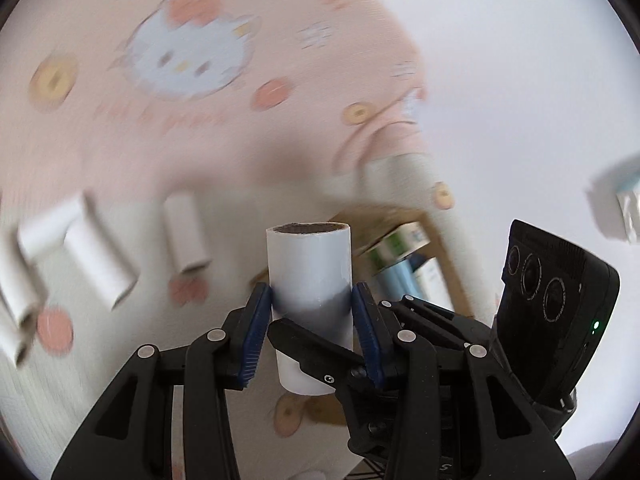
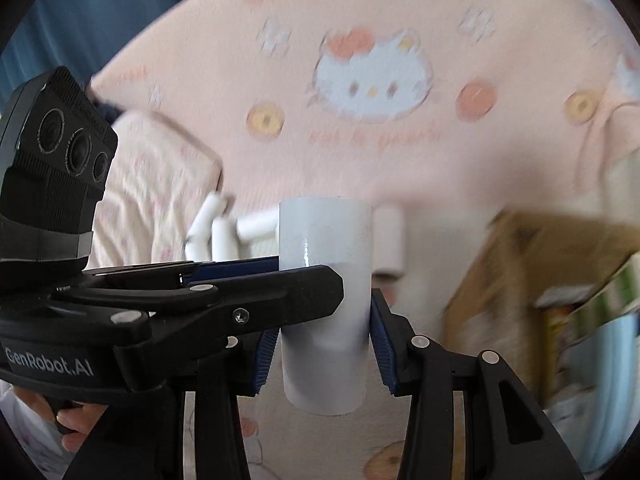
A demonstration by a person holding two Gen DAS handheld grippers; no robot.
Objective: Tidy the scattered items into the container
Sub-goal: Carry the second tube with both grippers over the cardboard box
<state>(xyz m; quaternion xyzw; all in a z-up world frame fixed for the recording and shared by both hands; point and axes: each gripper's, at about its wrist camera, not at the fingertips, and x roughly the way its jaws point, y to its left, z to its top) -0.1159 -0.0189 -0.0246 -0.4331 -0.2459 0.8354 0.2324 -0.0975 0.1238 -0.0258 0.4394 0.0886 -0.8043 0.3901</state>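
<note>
A white roll with a brown cardboard core (image 1: 309, 276) stands upright between the blue pads of my left gripper (image 1: 312, 308). The same roll (image 2: 326, 292) shows in the right wrist view, held between the pads of my right gripper (image 2: 324, 344), with the left gripper's finger (image 2: 256, 296) crossing in front from the left. Both grippers are shut on this one roll, above the bed. A brown cardboard box (image 1: 424, 268) with packets inside sits just right of it, and it also shows in the right wrist view (image 2: 520, 264).
Several more white rolls (image 1: 96, 256) lie on the bed to the left, and they also show in the right wrist view (image 2: 224, 228). A pink Hello Kitty blanket (image 1: 188, 56) covers the bed behind. A white wall is at the right.
</note>
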